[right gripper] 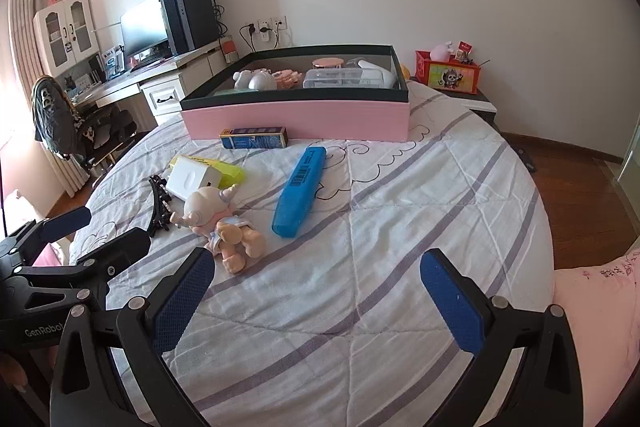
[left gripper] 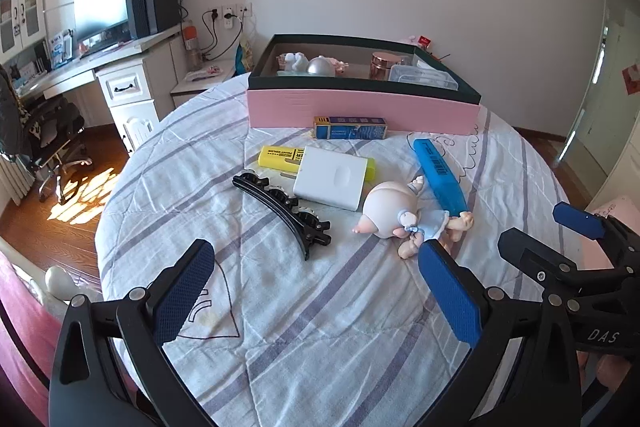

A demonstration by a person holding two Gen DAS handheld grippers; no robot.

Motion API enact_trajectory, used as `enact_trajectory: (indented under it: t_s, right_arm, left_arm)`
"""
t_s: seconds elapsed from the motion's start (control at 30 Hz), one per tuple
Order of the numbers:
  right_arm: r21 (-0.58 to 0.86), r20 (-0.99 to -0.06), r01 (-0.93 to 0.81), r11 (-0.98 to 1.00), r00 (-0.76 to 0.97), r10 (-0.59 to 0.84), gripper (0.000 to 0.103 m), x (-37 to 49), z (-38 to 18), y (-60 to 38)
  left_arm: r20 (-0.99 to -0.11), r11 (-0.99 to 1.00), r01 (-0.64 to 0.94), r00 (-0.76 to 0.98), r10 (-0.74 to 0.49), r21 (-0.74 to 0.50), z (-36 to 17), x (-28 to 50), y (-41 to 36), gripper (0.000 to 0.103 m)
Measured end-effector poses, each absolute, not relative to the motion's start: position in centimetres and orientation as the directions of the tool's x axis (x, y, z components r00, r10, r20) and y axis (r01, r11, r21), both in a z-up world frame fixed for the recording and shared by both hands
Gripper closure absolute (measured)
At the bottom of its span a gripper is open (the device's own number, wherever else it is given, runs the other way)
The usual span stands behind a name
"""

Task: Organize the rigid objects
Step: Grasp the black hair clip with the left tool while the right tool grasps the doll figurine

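Note:
On the striped bedsheet lie a doll (left gripper: 404, 215) (right gripper: 218, 223), a blue case (left gripper: 438, 177) (right gripper: 300, 191), a white power bank (left gripper: 330, 177) (right gripper: 192, 179) resting on a yellow case (left gripper: 280, 157) (right gripper: 224, 169), a black hair clip (left gripper: 284, 213) (right gripper: 158, 205) and a small blue-and-yellow box (left gripper: 350, 127) (right gripper: 254, 137). Behind them stands a pink box (left gripper: 360, 109) (right gripper: 296, 119) holding several items. My left gripper (left gripper: 316, 291) (right gripper: 104, 233) hovers open over the sheet in front of the doll and the clip. My right gripper (right gripper: 316, 297) (left gripper: 552, 227) is open too, right of the doll, holding nothing.
A desk (left gripper: 100, 67) with a monitor and a dark tower stands at the left, with an office chair (left gripper: 48, 135) beside it. A nightstand with a red box (right gripper: 450, 75) sits at the right. Wooden floor (right gripper: 576, 195) surrounds the bed. A pink pillow (right gripper: 592, 299) lies near right.

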State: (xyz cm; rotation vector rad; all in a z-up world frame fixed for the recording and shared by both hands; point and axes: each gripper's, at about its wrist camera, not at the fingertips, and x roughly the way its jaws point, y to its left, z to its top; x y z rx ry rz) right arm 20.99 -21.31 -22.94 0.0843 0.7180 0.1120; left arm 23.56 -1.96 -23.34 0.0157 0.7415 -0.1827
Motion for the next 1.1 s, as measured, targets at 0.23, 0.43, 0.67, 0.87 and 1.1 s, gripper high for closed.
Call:
enact_trajectory:
  t_s: [0.23, 0.43, 0.67, 0.87, 1.1]
  right_arm:
    - [0.128, -0.676, -0.112, 0.985, 0.717, 0.169, 0.0, 22.5, -24.0, -20.4]
    - [0.132, -0.682, -0.153, 0.979, 0.703, 0.202, 0.002, 24.2, -24.1, -17.4]
    - [0.058, -0.708, -0.245, 0.968, 0.673, 0.213, 0.037, 25.5, -24.1, -13.4]
    - [0.021, -0.759, -0.28, 0.96, 0.621, 0.198, 0.041, 27.3, -25.5, -12.1]
    - [0.082, -0.738, -0.298, 0.951, 0.623, 0.258, 0.056, 25.9, -25.3, -14.5]
  left_arm:
    - [-0.673, 0.99, 0.121, 0.727, -0.138, -0.072, -23.1, 24.5, 0.3, 0.0]
    - [-0.687, 0.997, 0.07, 0.722, -0.081, -0.044, -23.9, 24.5, 2.3, 0.0]
    - [-0.677, 0.995, 0.05, 0.73, -0.097, -0.089, -23.9, 24.5, 5.1, 0.0]
    - [-0.698, 0.993, 0.067, 0.706, -0.118, -0.1, -24.9, 25.1, 5.2, 0.0]
    - [-0.714, 0.987, 0.12, 0.681, -0.162, -0.109, -25.2, 25.9, 2.9, 0.0]
